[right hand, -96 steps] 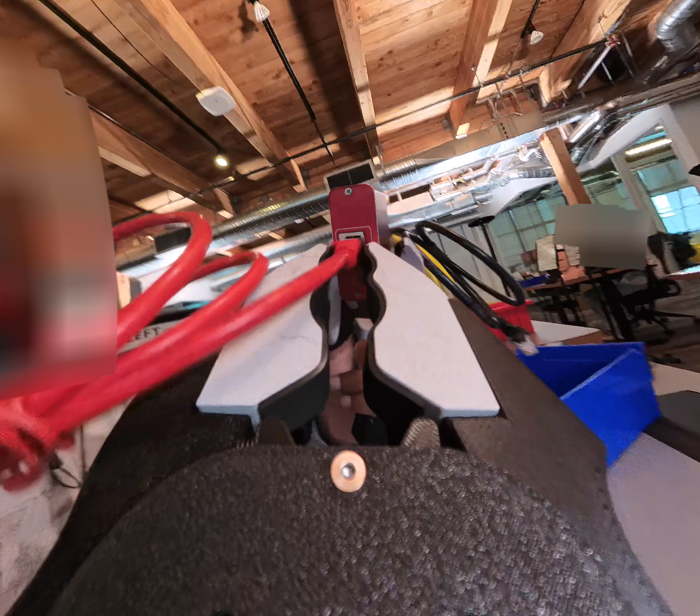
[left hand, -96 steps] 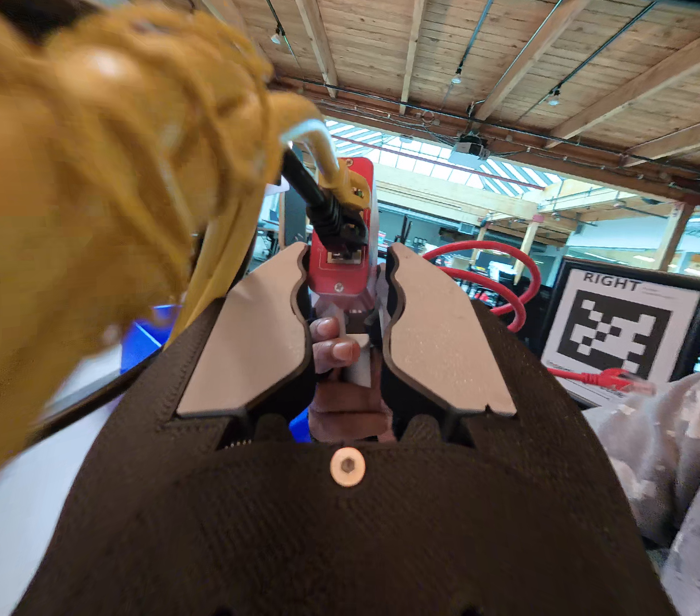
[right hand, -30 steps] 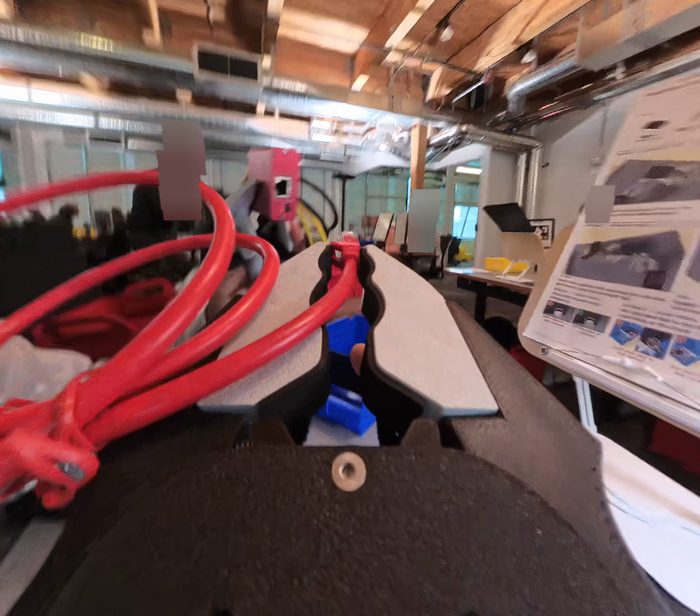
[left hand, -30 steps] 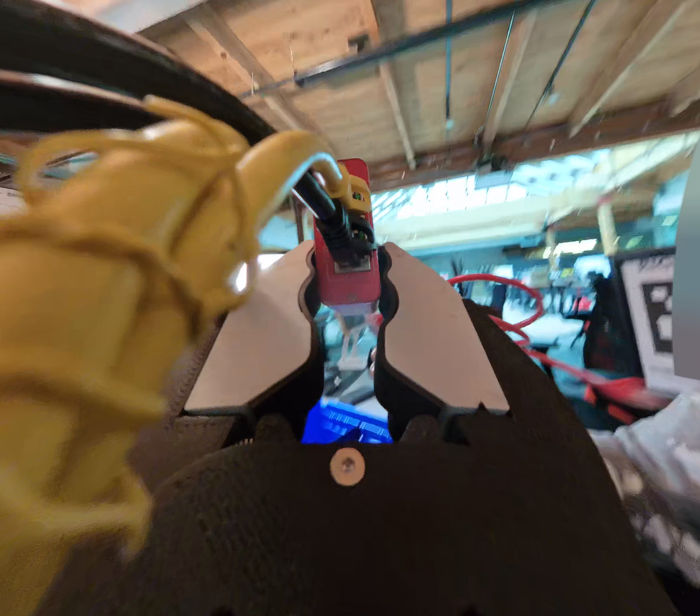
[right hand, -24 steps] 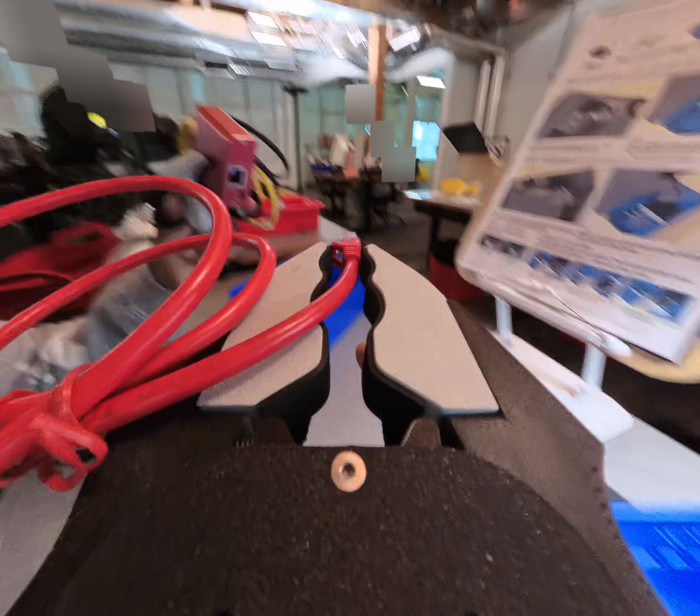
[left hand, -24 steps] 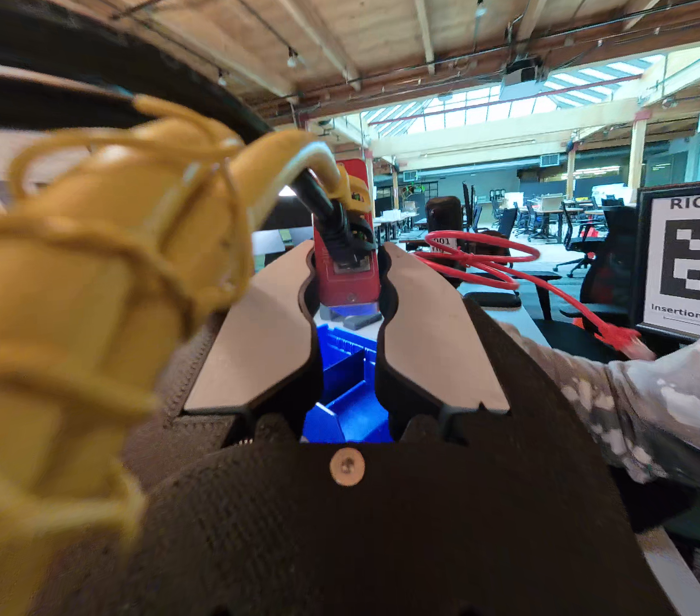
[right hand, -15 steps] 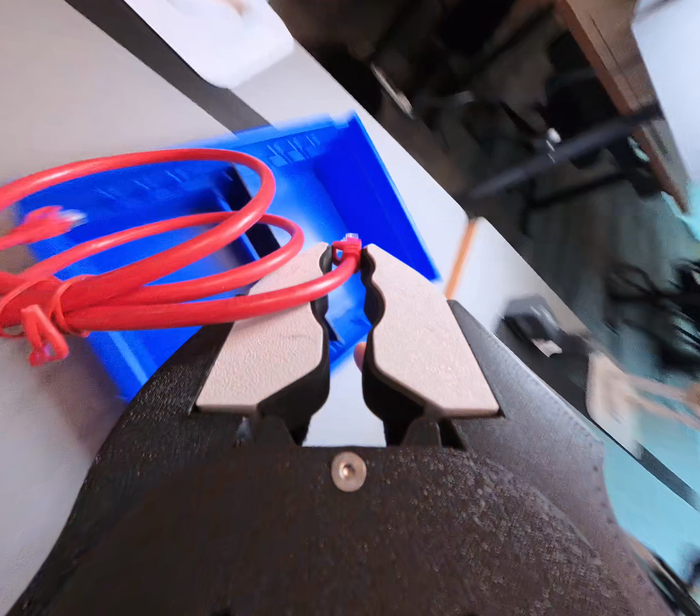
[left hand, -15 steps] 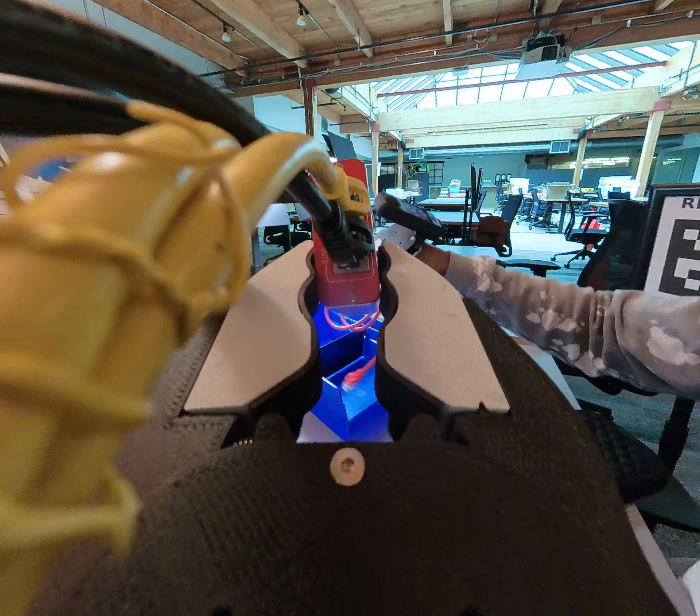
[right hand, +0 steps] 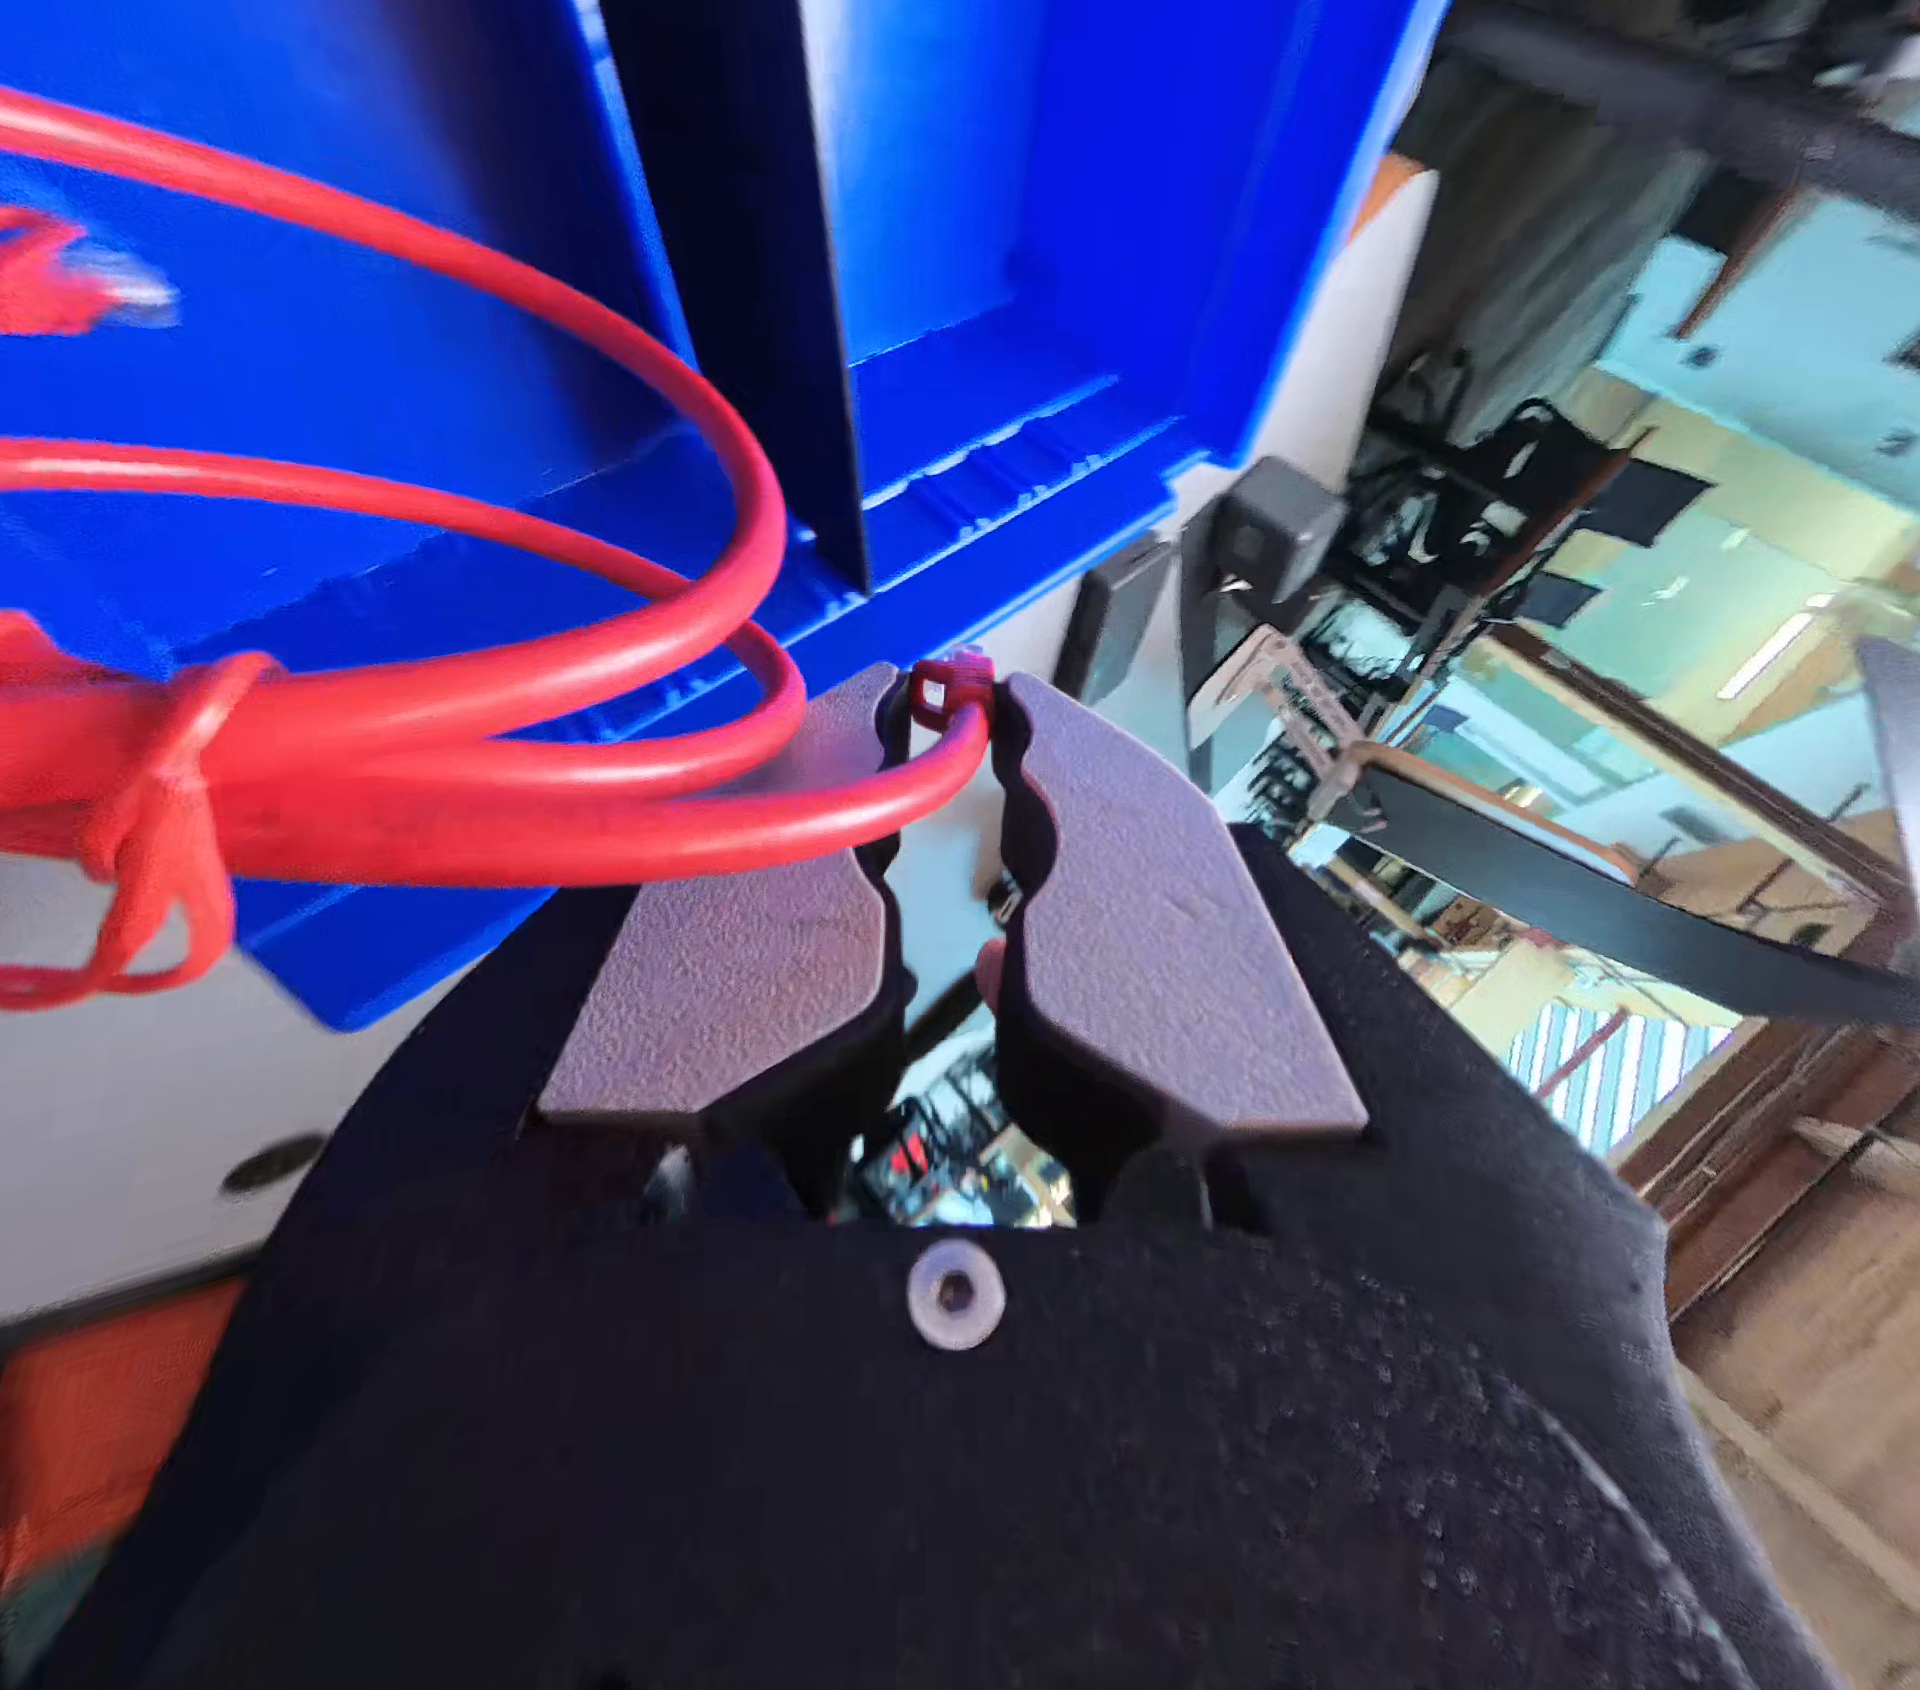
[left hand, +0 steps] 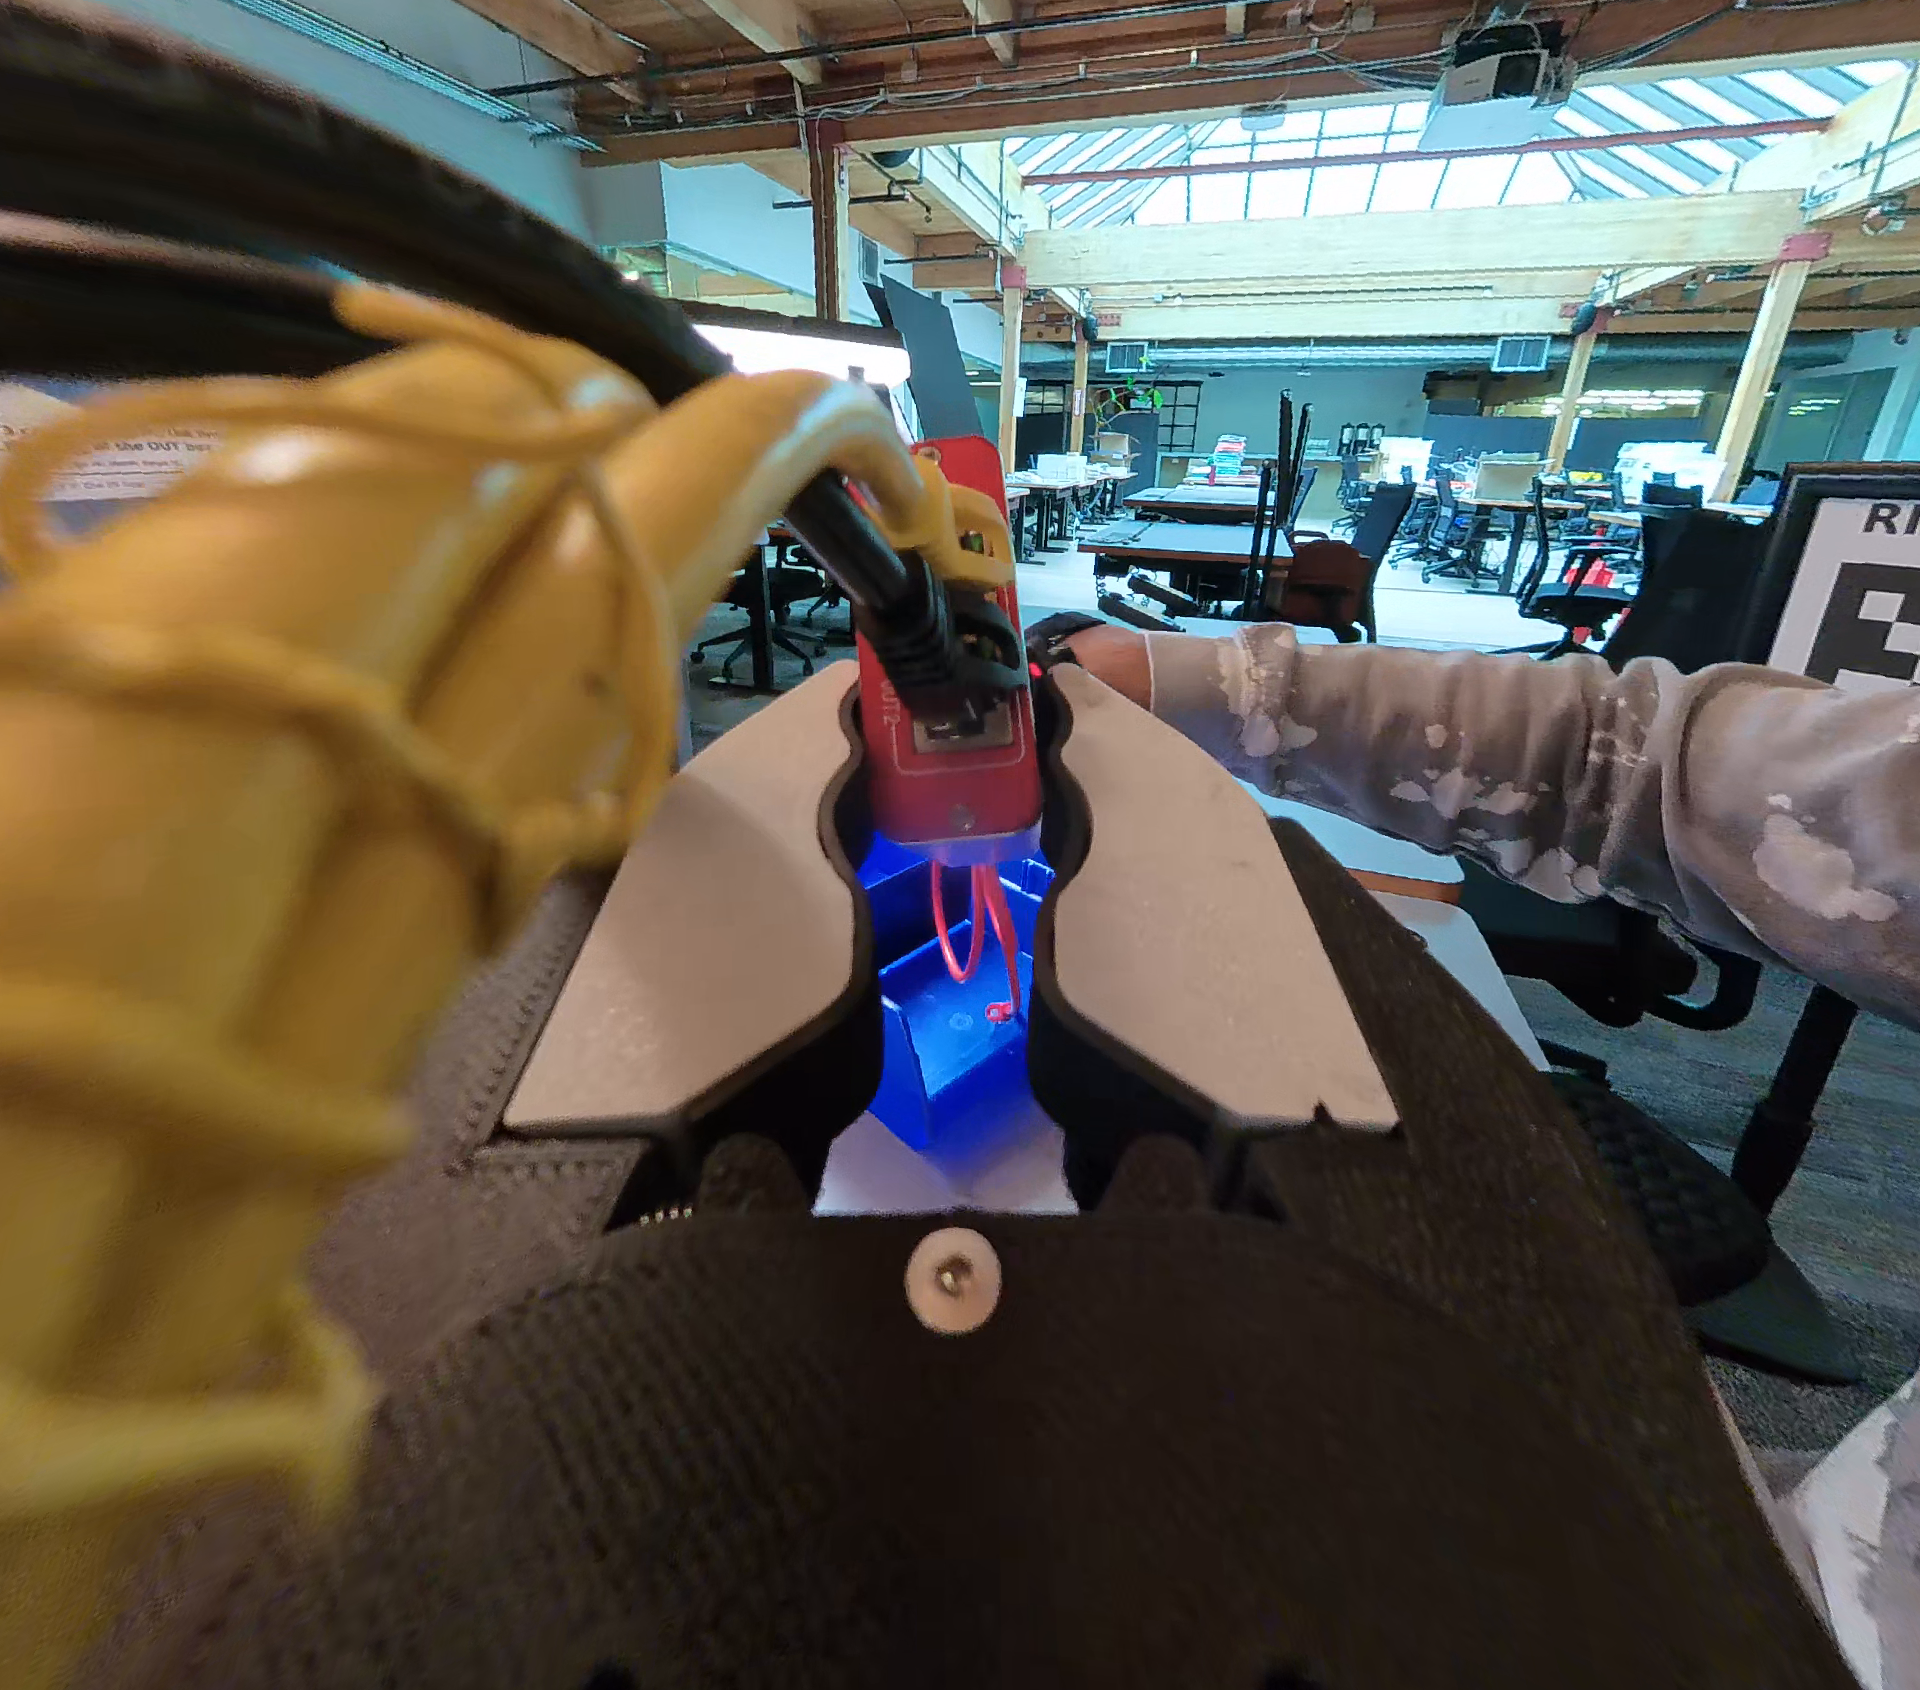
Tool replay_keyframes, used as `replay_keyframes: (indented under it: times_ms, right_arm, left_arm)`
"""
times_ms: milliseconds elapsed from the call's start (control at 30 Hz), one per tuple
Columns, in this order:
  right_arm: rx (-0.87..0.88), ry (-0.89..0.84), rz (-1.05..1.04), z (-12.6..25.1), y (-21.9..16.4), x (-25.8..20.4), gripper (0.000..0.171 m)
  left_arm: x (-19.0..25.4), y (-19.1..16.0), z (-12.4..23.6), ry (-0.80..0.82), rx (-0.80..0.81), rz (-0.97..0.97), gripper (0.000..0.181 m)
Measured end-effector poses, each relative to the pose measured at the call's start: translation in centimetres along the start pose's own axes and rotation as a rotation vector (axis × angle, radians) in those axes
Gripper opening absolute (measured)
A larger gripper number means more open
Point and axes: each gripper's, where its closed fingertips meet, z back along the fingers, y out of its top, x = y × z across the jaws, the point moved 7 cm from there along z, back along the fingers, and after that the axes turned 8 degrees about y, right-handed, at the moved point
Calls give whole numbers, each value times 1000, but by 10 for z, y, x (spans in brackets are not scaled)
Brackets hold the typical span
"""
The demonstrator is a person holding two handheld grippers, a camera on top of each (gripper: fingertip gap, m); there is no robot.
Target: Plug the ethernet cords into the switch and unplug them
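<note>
While clamped on the switch (left hand: 951,767), left tool (left hand: 948,747) stays raised.

From my left wrist view I see short white lettering printed down the left edge of the face of the red switch (left hand: 951,767), beside its open port. At the far right stands a white board (left hand: 1865,591) in a black frame, with black capital letters cut off by the picture's edge above a black-and-white square code. Far left, a white sheet (left hand: 104,456) carries printed lines too blurred to read. In my right wrist view I can read no writing.
</note>
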Motion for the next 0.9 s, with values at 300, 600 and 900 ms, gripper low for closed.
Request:
replay_keyframes:
  times_ms: [300, 600, 900]
  right_arm:
    - [-204, 725, 52, -35, 18, -15, 18]
    - [317, 778, -57, 4, 15, 20, 59]
    - [476, 524, 14, 55, -17, 7, 59]
  left_arm:
    - [-1, -3, 0, -8, -30, -5, 29]
    - [-6, -10, -3, -2, -63, -4, 29]
    - [-5, -28, -15, -34, -130, 20, 29]
